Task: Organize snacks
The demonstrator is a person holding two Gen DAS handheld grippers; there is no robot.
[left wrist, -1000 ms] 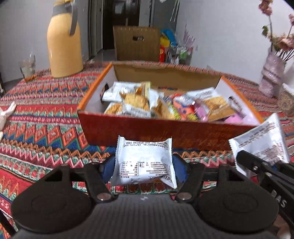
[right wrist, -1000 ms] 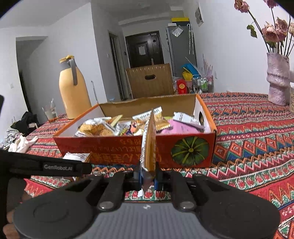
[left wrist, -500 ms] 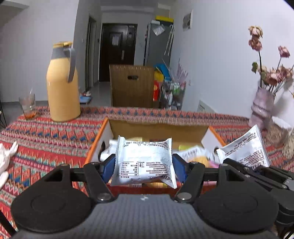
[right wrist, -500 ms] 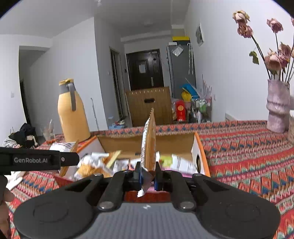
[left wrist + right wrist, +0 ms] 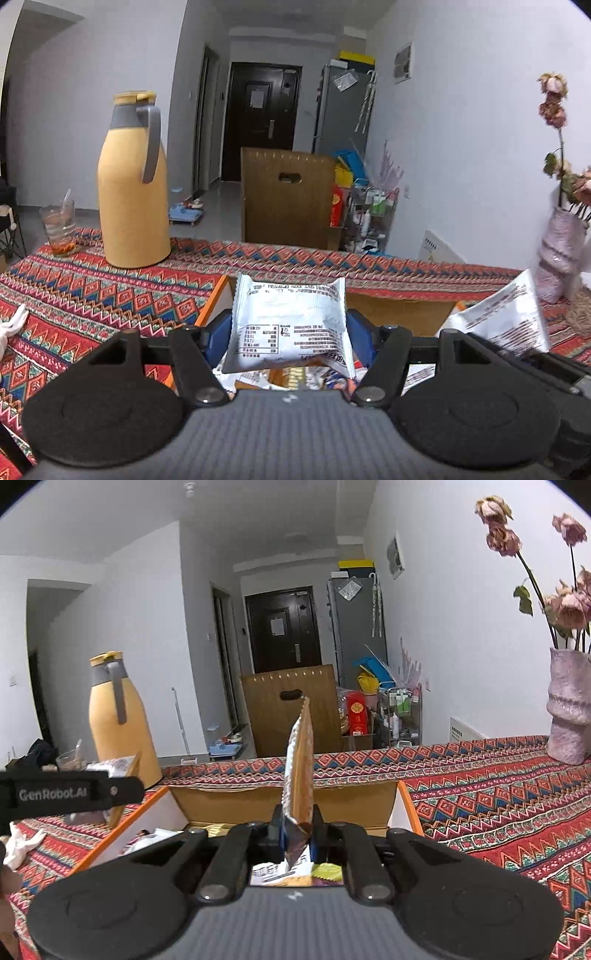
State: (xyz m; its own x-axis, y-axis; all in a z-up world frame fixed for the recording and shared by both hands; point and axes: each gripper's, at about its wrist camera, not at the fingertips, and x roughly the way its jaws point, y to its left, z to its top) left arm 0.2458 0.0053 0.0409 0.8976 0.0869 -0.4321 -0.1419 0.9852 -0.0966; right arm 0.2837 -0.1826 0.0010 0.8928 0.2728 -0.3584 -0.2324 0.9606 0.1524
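Left wrist view: left gripper (image 5: pixel 289 334) clamps a white snack packet (image 5: pixel 288 325) flat between its blue pads, printed back toward the camera, held above the near part of the open snack box (image 5: pixel 400 314). Loose wrappers (image 5: pixel 291 374) show in the box below the packet. To the right, a second white packet (image 5: pixel 504 317), tilted, sits in the right gripper, seen from the side.

Right wrist view: right gripper (image 5: pixel 297 836), fingers nearly together, pinches that thin packet (image 5: pixel 300 771) edge-on and upright, over the box's near edge (image 5: pixel 221 805); its orange rim and white inner wall show on both sides. The left gripper's arm crosses at left.

Box rests on a red patterned tablecloth (image 5: pixel 498 805). Far left: yellow thermos jug (image 5: pixel 131 184), glass (image 5: pixel 59 229) beside it. Far right: pink vase (image 5: pixel 569 709) with dried roses. Brown chair back (image 5: pixel 288 195) beyond the table's far edge.
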